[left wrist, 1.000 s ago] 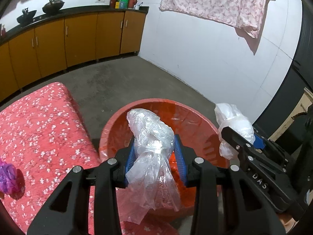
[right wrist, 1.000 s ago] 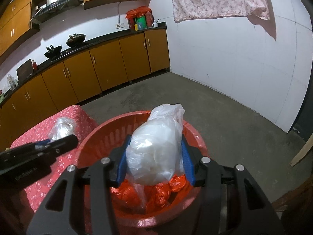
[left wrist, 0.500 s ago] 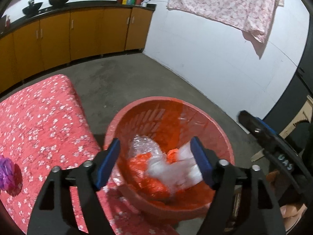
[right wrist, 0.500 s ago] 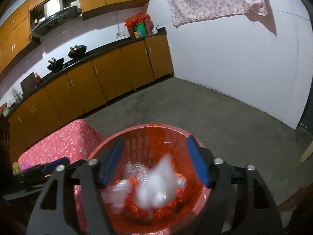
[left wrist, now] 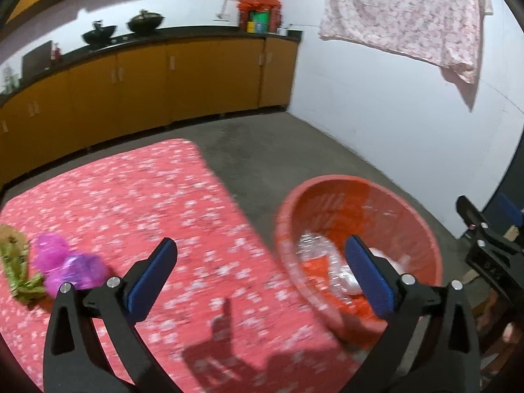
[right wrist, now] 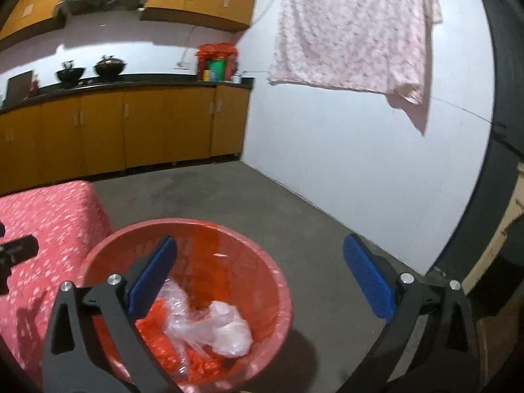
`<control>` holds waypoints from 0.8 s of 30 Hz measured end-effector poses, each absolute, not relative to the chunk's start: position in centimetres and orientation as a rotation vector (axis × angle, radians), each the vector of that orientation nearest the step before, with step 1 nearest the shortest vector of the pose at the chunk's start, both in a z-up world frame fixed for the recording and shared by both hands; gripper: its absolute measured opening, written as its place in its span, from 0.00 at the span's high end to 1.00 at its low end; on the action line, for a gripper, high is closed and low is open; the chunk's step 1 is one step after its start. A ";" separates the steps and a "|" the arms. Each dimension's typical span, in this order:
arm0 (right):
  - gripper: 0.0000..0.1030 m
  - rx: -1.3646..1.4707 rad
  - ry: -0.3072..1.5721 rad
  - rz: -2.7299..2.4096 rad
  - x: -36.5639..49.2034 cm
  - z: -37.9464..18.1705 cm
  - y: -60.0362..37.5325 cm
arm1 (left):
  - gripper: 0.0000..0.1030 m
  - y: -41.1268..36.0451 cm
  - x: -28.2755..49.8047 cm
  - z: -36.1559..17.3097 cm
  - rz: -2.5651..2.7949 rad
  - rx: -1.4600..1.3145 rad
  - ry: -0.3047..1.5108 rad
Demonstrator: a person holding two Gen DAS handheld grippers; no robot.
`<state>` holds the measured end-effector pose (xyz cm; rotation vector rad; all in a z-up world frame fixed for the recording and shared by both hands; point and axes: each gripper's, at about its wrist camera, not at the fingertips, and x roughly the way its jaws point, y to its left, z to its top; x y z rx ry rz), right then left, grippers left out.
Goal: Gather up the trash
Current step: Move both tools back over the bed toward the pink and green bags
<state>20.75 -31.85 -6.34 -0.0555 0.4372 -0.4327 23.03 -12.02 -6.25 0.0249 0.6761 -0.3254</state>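
Clear plastic bags point(right wrist: 213, 327) are seen lying inside the red basket point(right wrist: 275, 281). Left gripper point(left wrist: 262, 281) and right gripper point(right wrist: 258, 281) fingers are opening, nothing between. Purple wrappers point(left wrist: 70, 265) and green scraps point(left wrist: 14, 262) are left uncollected on the floral-covered surface point(left wrist: 147, 196).

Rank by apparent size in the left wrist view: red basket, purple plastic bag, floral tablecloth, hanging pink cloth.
1. floral tablecloth, fills most of the lower left.
2. and 3. hanging pink cloth and red basket: they look alike in area, and the basket sits much nearer, so unranked.
4. purple plastic bag, clearly smallest.
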 end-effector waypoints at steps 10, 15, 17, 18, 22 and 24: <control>0.04 -0.010 0.452 -0.246 21.4 -5.3 -25.5 | 0.02 0.0 20.9 -6.7 -0.028 -0.035 0.670; 0.04 -0.060 0.470 -0.137 22.4 -5.4 -20.0 | 0.02 6.2 19.7 -7.7 0.112 -0.046 0.694; 0.04 -0.064 0.487 -0.085 22.9 -5.5 -17.9 | 0.02 8.3 19.1 -8.2 0.158 -0.054 0.710; 0.04 -0.067 0.496 -0.059 23.1 -5.6 -16.9 | 0.02 9.2 18.9 -8.4 0.178 -0.057 0.718; 0.04 -0.090 0.535 0.040 24.1 -6.5 -12.4 | 0.02 12.8 18.0 -9.0 0.233 -0.088 0.734; 0.04 -0.094 0.550 0.080 24.4 -7.0 -10.8 | 0.02 14.1 17.4 -9.0 0.243 -0.106 0.730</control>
